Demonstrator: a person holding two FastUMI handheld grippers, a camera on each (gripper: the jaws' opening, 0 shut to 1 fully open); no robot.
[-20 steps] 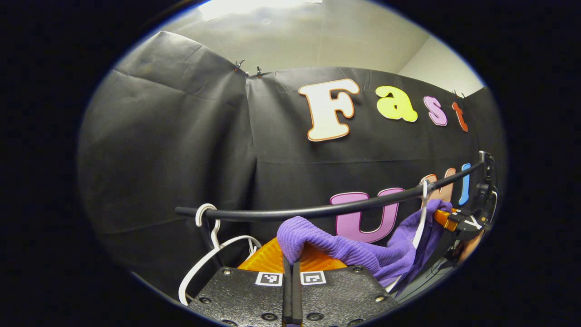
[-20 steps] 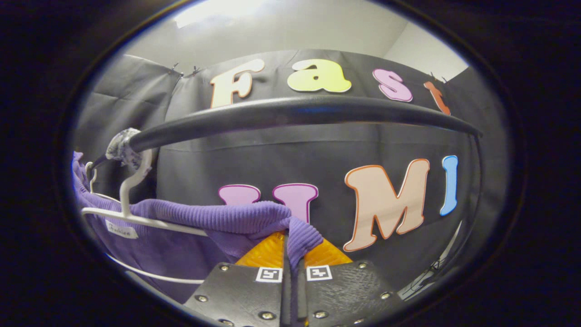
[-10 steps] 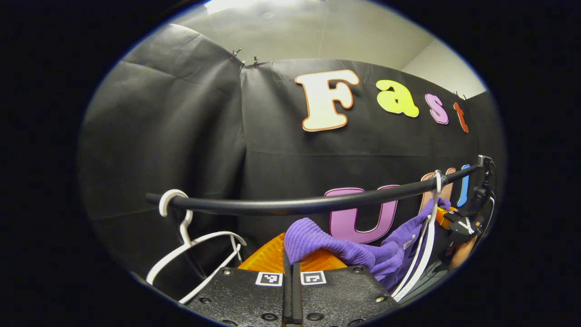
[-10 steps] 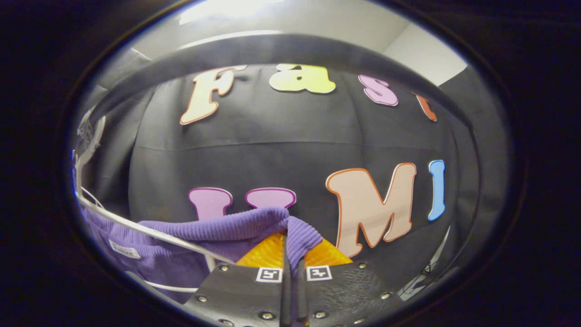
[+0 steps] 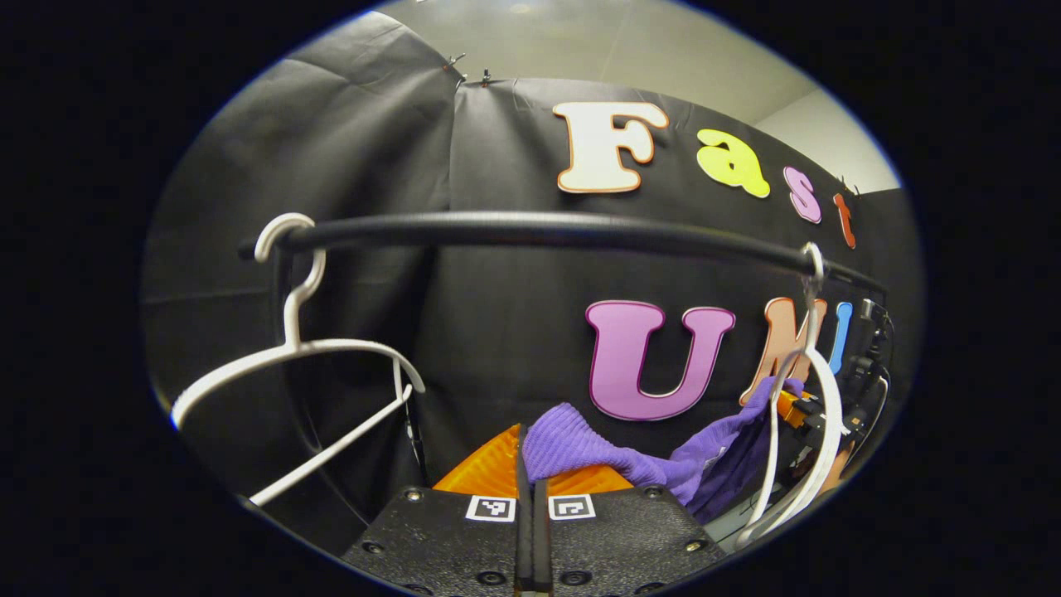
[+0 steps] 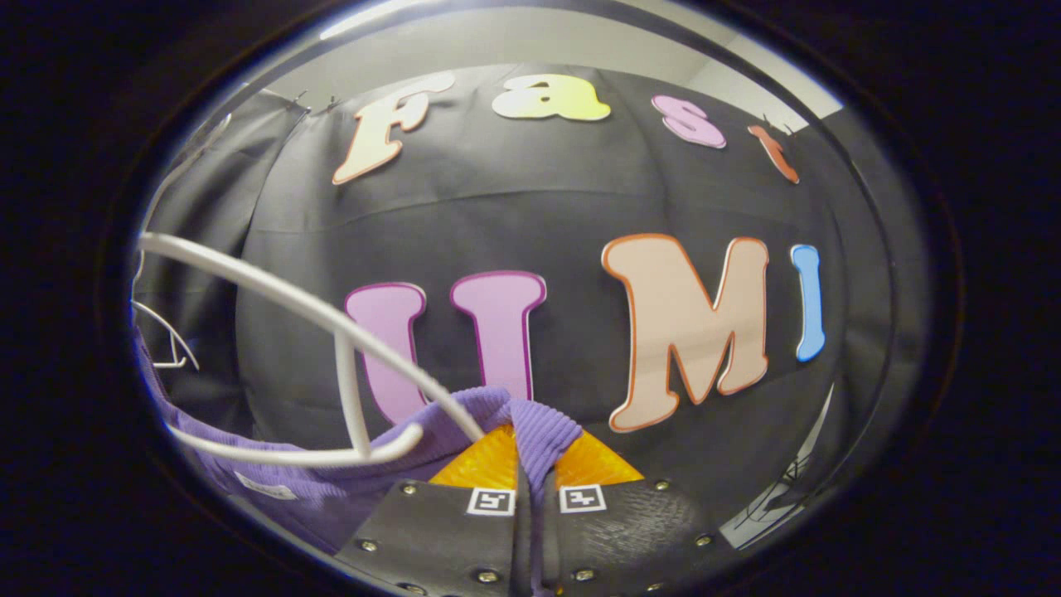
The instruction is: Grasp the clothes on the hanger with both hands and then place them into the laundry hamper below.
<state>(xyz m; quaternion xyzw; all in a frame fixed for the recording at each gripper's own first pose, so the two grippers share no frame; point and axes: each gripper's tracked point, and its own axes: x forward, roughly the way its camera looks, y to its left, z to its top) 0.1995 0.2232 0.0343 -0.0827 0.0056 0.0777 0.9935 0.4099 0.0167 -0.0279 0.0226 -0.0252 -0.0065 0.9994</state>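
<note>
Purple garment (image 5: 613, 460) is hanging pinched in the left gripper (image 5: 530, 464) below the rail (image 5: 530, 230), off its hanger (image 5: 800, 431). Right gripper view: right gripper (image 6: 524, 464) is pinching the other end; lowering into the hamper is remaining.

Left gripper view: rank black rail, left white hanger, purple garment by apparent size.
1. Black rail, spans most of the view.
2. Left white hanger.
3. Purple garment, pinched by the left gripper; partly hidden and nearer the camera, so its true size is unsure.
</note>
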